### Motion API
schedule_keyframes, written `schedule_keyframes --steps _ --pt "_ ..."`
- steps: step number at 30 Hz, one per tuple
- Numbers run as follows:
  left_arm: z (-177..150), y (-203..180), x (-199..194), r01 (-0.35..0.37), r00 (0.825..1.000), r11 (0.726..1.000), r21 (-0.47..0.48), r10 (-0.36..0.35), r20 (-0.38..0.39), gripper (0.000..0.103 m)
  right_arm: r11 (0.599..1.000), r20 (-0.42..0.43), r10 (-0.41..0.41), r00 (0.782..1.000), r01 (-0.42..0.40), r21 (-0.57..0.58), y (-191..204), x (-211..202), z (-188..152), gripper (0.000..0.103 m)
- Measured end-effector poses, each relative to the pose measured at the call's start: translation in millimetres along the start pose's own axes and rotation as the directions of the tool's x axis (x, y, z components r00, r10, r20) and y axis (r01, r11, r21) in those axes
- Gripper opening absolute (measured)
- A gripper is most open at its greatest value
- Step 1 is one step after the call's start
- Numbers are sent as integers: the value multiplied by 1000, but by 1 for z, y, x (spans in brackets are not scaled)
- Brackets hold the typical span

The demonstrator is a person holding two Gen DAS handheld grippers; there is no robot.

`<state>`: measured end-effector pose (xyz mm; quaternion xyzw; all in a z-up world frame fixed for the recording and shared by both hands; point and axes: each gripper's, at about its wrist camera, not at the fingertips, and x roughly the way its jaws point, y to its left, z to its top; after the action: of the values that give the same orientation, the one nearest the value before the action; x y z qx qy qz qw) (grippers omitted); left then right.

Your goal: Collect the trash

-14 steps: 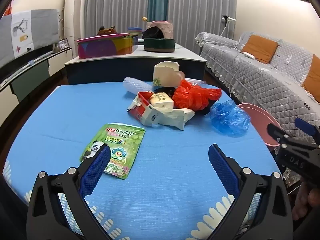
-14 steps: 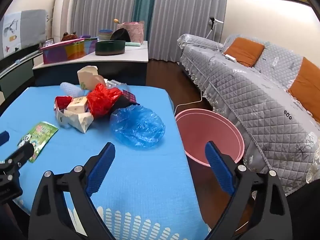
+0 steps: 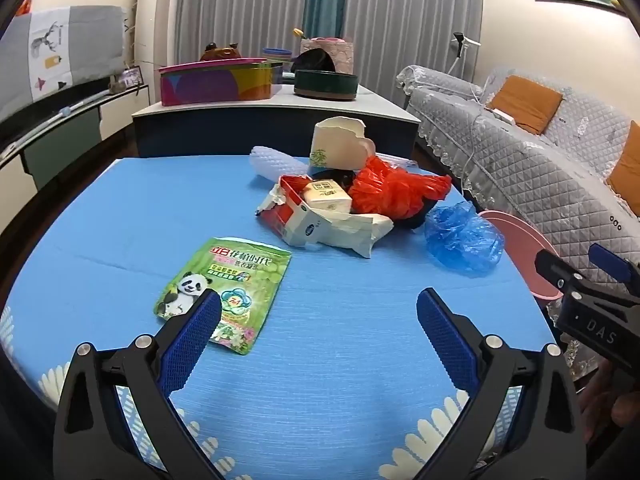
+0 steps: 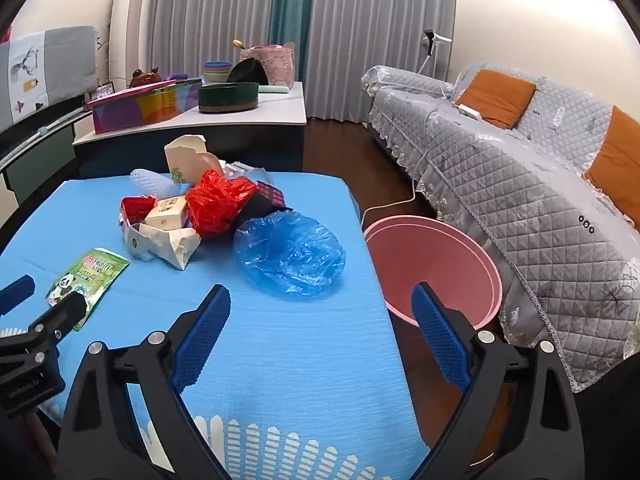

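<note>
Right wrist view: right tongs (image 4: 320,312) and left tongs (image 3: 318,320) are spread, empty. Crumpled blue plastic bag (image 4: 290,256) and flat green panda pouch (image 3: 226,286) lie on blue desk (image 3: 340,360); pink round bin (image 4: 436,264) sits beside. Approach step; a descent onto one item is needed next.

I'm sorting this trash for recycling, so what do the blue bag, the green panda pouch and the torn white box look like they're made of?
Blue bag: thin translucent plastic film, crinkled and glossy. Green panda pouch: probably printed plastic or laminate, lying flat with a slight sheen. Torn white box: looks like coated cardboard, with ragged torn edges and stiff folds.
</note>
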<state>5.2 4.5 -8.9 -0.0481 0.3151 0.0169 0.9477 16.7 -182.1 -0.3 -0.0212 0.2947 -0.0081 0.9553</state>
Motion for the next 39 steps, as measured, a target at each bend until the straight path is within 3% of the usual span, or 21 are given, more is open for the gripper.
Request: schedule_keyframes --steps 17,39 --pt "-1 -4 0 -14 1000 1000 21 14 6 94 1000 -20 -6 1000 6 -15 2 0 0 80" --pt "-2 -8 -1 3 1000 999 33 -4 8 94 1000 -16 -11 1000 11 -17 2 -1 1 76"
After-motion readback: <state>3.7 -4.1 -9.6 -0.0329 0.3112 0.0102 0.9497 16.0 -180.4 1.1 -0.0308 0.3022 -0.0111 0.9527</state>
